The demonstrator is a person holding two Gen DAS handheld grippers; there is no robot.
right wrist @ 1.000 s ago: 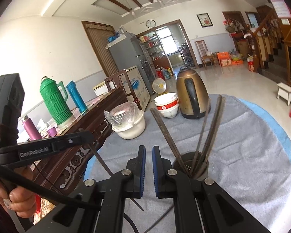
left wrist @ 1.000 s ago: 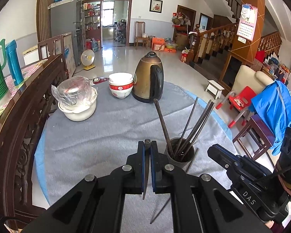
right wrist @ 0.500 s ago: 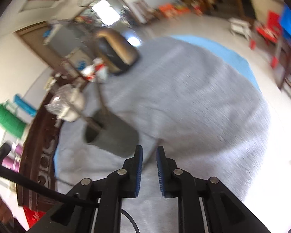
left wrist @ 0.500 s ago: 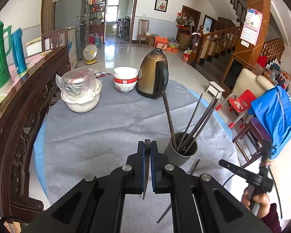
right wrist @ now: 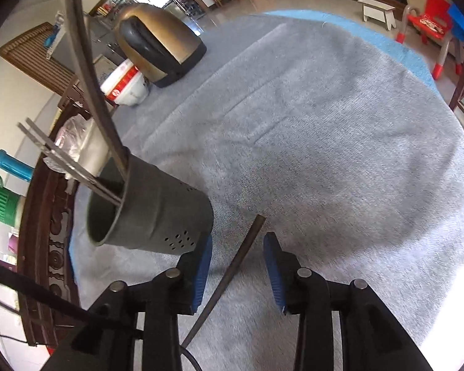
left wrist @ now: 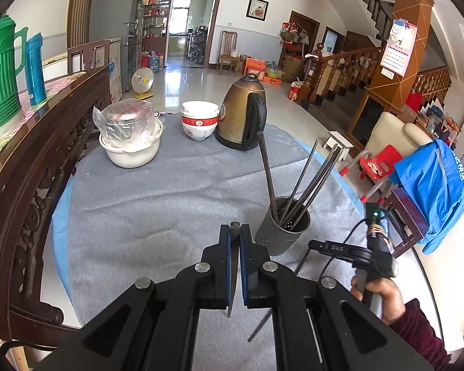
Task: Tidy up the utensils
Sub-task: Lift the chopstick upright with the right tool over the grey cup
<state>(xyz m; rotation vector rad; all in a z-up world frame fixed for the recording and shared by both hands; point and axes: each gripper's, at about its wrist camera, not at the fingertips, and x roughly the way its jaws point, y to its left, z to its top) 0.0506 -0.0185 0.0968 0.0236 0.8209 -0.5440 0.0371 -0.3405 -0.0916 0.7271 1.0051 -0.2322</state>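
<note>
**A:** So where's everything sitting right now?

**B:** The left gripper (left wrist: pixel 235 232) is clenched on a single dark chopstick (left wrist: pixel 233 278), pinched between its blue pads, the thin end poking out below the fingers. It hangs over the near part of the grey cloth (left wrist: pixel 157 204) on the round table. Just right of it stands the dark metal utensil holder (left wrist: pixel 283 232), with several chopsticks (left wrist: pixel 306 182) leaning out of it toward the far right.

**A:** And the other hand?

**B:** The right gripper (right wrist: pixel 238 253) is down low by the near right side of the holder, a hand (left wrist: pixel 382 296) in a dark red sleeve gripping its handle. Its jaws have just been opening and stand apart. A loose chopstick (right wrist: pixel 232 275) lies on the cloth in the gap between the pads, touching neither one as far as I can see. So that one's released.

**A:** Anything else on the table?

**B:** On the far side: a brass-coloured electric kettle (left wrist: pixel 242 114), stacked red-and-white bowls (left wrist: pixel 199 120) left of it, and further left a white pot (left wrist: pixel 130 151) with a plastic-wrapped steel container on top. Green and blue thermos jugs sit off on the far left, behind a carved wooden rail.
</note>
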